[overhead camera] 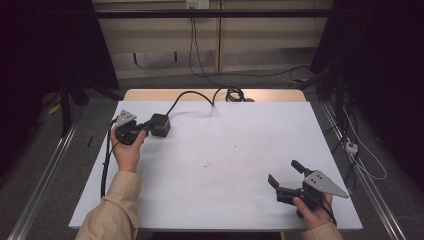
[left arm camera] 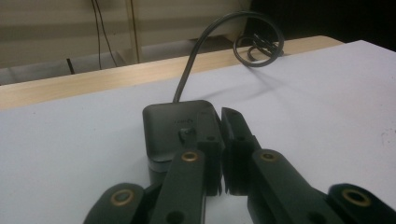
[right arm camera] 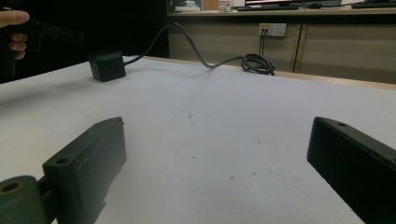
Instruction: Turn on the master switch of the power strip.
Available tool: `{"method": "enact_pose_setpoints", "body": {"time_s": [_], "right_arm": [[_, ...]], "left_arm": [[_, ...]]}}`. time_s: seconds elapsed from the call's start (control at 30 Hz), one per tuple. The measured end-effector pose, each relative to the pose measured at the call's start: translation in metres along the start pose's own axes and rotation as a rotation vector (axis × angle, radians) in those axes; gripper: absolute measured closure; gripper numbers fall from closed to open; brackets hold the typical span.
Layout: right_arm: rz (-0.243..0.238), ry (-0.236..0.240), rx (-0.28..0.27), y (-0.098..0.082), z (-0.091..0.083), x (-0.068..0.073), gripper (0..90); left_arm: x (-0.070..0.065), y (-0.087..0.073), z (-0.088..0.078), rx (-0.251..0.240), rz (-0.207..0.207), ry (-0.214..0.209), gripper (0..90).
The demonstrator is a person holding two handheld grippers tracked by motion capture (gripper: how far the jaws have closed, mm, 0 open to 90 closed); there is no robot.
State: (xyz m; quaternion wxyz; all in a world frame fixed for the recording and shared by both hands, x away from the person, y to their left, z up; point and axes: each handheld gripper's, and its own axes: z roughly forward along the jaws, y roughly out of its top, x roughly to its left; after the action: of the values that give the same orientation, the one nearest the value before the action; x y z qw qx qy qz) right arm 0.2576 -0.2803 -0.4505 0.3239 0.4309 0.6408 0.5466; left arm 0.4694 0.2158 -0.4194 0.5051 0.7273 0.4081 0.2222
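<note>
Black cube power strip (overhead camera: 160, 124) on the far left part of the white desk (overhead camera: 225, 165), sockets visible on its side in the right gripper view (right arm camera: 107, 66). Thick black cord (overhead camera: 192, 95) out of its far side, arcing across the desk to a loose coil (overhead camera: 234, 93) at the far edge, on the bare wooden strip there. Seen again in the left gripper view as a rounded dark block (left arm camera: 170, 126) with the cord (left arm camera: 196, 56) rising behind it and the coil (left arm camera: 259, 44) beyond.

Left gripper (overhead camera: 145, 128) level over the desk, in the left hand (overhead camera: 127, 150), tips at the near top edge of the cube. Jaws pressed nearly together, only a thin slit between the pads (left arm camera: 208, 140); left pad over the cube's top corner, right pad just beside the cube over bare desk. Nothing visibly pinched between them; contact with the cube's top likely but hard to confirm.

Right gripper (overhead camera: 285, 172) well apart from the cube, near the desk's near right corner, in the right hand (overhead camera: 312, 210). Jaws spread wide, one black pad low at each side of the right gripper view (right arm camera: 88, 163), only bare speckled desk between them.
</note>
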Motion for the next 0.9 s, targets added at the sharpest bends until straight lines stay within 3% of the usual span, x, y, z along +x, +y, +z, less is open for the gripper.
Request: {"method": "enact_pose_setpoints", "body": {"time_s": [0.23, 0.57, 0.9], "right_arm": [[-0.001, 0.004, 0.0, 0.0, 0.0, 0.0, 4.0], [0.003, 0.003, -0.002, 0.0, 0.0, -0.001, 4.0], [0.01, 0.012, -0.003, 0.0, 0.0, -0.001, 3.9]], "left_arm": [[0.001, 0.003, 0.005, 0.017, 0.021, 0.011, 90.0], [0.003, 0.005, 0.013, 0.023, -0.013, 0.008, 90.0], [0.002, 0.01, 0.021, 0.041, 0.004, 0.013, 90.0]]}}
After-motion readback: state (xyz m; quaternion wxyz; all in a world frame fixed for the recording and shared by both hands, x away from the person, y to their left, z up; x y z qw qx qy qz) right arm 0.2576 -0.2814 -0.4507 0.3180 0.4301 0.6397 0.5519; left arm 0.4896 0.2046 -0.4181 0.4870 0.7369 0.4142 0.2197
